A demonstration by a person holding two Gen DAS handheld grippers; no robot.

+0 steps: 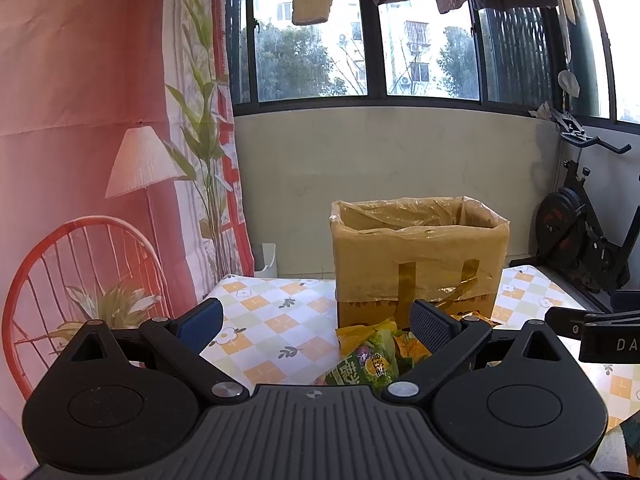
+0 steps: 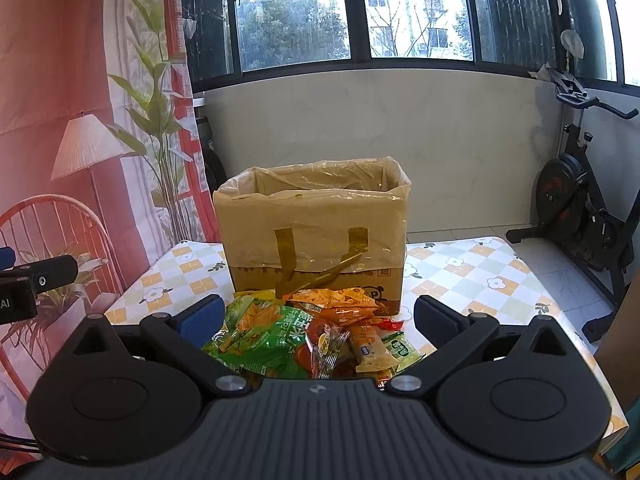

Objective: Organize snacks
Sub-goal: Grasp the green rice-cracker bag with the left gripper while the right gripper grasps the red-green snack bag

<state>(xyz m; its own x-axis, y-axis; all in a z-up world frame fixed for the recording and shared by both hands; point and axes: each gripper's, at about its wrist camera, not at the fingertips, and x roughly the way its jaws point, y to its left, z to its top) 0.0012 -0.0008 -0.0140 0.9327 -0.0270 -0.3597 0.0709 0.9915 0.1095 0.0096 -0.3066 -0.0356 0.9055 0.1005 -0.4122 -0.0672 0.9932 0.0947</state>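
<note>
Table (image 2: 472, 276): checked floral cloth, bare at left and right edges. Cardboard box (image 2: 316, 236): plastic-lined, open-topped, mid-table. Snack packets (image 2: 312, 332): crinkled heap, just near of box. Left gripper (image 1: 316, 320), right gripper (image 2: 318, 320): jaws spread wide, empty.

Matt brown cardboard is being shown by the box (image 2: 316, 240), and it is being lined with thin, crinkled, glossy clear plastic held by shiny brown tape (image 2: 285, 254). Glossy, crinkled plastic film is being shown by the snack packets (image 2: 312, 336) near the box. The table (image 2: 480, 280) is being covered by a smooth, slightly shiny checked cloth. Matt black plastic is being shown on both grippers, with textured blue pads (image 2: 202, 320) and small polished metal pivots (image 2: 230, 383).
</note>
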